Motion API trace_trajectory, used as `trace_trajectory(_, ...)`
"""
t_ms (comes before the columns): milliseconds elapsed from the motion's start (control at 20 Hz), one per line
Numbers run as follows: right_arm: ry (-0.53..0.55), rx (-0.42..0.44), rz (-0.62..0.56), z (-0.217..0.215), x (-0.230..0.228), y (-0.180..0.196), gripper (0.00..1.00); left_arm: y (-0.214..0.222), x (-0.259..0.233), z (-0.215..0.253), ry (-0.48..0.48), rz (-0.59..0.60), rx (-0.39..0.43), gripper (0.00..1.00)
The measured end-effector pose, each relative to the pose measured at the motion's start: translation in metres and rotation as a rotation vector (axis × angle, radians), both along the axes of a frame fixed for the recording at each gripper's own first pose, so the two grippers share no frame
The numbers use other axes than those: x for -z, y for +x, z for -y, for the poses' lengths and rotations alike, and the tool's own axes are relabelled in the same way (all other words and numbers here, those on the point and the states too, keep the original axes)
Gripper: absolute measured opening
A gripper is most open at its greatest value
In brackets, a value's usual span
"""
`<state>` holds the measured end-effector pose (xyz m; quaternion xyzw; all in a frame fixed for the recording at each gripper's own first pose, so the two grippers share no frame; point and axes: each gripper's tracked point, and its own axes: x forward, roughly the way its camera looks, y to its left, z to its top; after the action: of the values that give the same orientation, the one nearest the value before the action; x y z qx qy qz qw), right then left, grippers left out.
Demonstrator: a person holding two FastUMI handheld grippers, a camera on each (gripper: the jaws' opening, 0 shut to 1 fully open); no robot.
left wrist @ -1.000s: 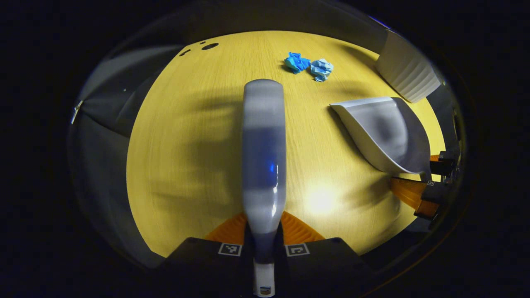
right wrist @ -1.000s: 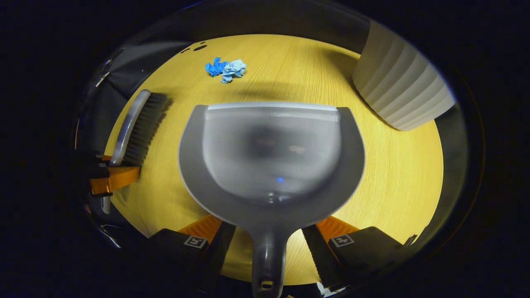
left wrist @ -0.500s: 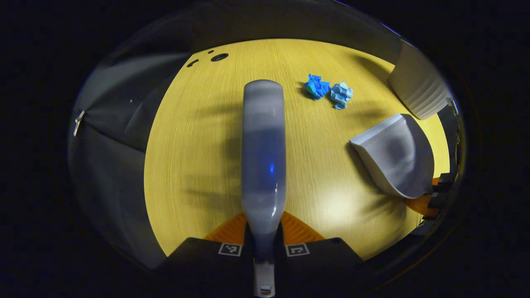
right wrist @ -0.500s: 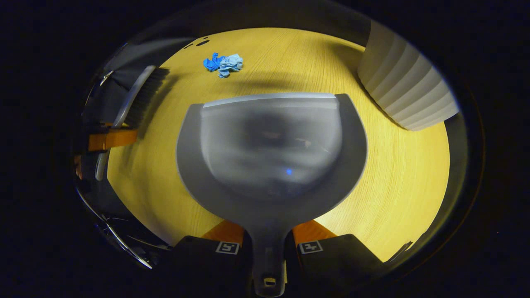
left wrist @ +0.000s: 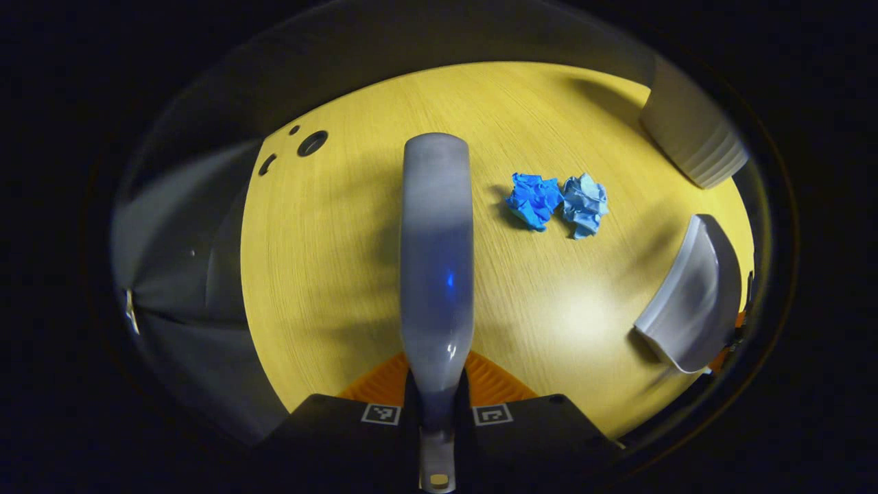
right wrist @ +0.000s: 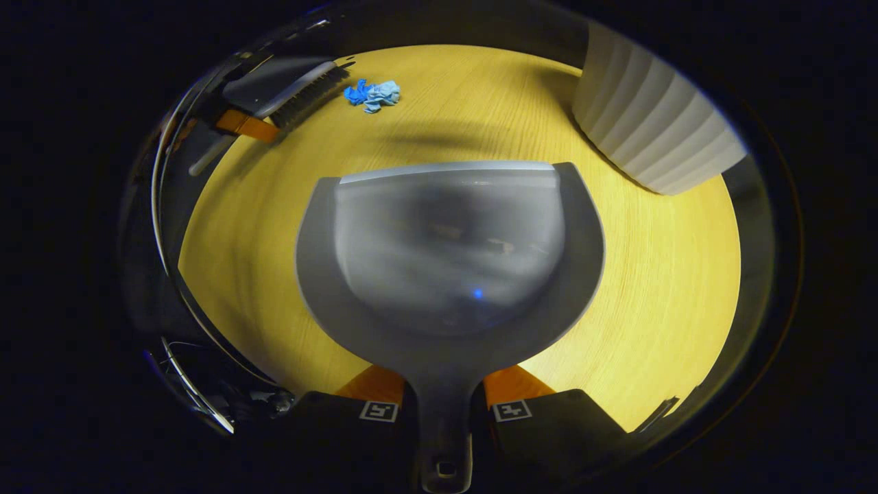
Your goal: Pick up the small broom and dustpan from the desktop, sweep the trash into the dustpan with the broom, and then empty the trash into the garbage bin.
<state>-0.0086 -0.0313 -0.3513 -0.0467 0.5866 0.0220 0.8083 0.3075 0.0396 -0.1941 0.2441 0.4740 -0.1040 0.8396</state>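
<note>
Broom [left wrist: 437, 254] handle is clamped between the left gripper [left wrist: 437, 412] fingers, its head just left of the two blue paper wads [left wrist: 557, 204] on the tabletop [left wrist: 329, 274]. The right gripper [right wrist: 444, 410] fingers pinch the dustpan [right wrist: 449, 261] handle, well short of the wads. Good sweeping probably needs the pan's lip flat beside them, opposite the bristles.

The left tool [left wrist: 437, 394] was clamped, both fingers pressed on the broom [left wrist: 437, 254] handle (held pointing straight ahead). The right tool [right wrist: 444, 401] gripped the dustpan [right wrist: 449, 254] by its handle, fingers tight on either side.
</note>
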Motion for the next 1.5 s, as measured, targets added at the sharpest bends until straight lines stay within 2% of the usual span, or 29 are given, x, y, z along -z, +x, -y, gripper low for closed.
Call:
trace_trajectory(200,-0.004,-0.003,0.014,0.0,-0.001,0.0,0.35,0.017,0.009,0.015,0.086,-0.031,0.05,0.24)
trace_trajectory(350,-0.013,-0.021,0.01,0.003,0.0,-0.002,0.35,0.035,0.002,0.02,0.178,-0.004,0.128,0.21)
trace_trajectory(450,-0.015,-0.026,0.006,0.004,0.0,-0.004,0.35,0.042,-0.001,0.025,0.224,-0.006,0.182,0.27)
trace_trajectory(500,-0.018,-0.03,0.007,0.005,0.0,-0.004,0.35,0.044,-0.002,0.03,0.236,-0.008,0.218,0.24)
trace_trajectory(550,-0.019,-0.033,0.005,0.005,0.001,-0.004,0.35,0.044,-0.003,0.037,0.244,-0.013,0.262,0.27)
trace_trajectory(650,-0.022,-0.033,-0.003,0.004,0.0,-0.007,0.35,0.049,-0.007,0.05,0.269,0.003,0.356,0.21)
trace_trajectory(750,-0.033,-0.042,-0.004,0.004,-0.002,-0.01,0.35,0.042,-0.005,0.063,0.286,-0.008,0.425,0.24)
trace_trajectory(800,-0.035,-0.041,-0.007,0.003,0.0,-0.011,0.35,0.038,-0.002,0.07,0.286,-0.015,0.455,0.27)
trace_trajectory(850,-0.033,-0.039,0.0,0.002,-0.001,-0.009,0.35,0.032,0.0,0.078,0.277,-0.022,0.484,0.24)
trace_trajectory(1000,-0.04,-0.051,0.0,0.006,0.005,-0.009,0.35,0.004,0.014,0.103,0.241,-0.057,0.549,0.24)
trace_trajectory(1050,-0.043,-0.052,0.003,0.005,0.005,-0.009,0.35,-0.003,0.014,0.108,0.235,-0.057,0.548,0.27)
trace_trajectory(1100,-0.043,-0.052,0.004,0.005,0.005,-0.009,0.35,-0.012,0.017,0.117,0.213,-0.066,0.538,0.24)
trace_trajectory(1250,-0.041,-0.05,0.005,0.005,0.006,-0.008,0.35,-0.05,0.031,0.135,0.112,-0.162,0.533,0.24)
trace_trajectory(1500,-0.032,-0.046,0.002,0.006,0.006,-0.01,0.35,-0.092,0.035,0.15,0.054,-0.235,0.605,0.24)
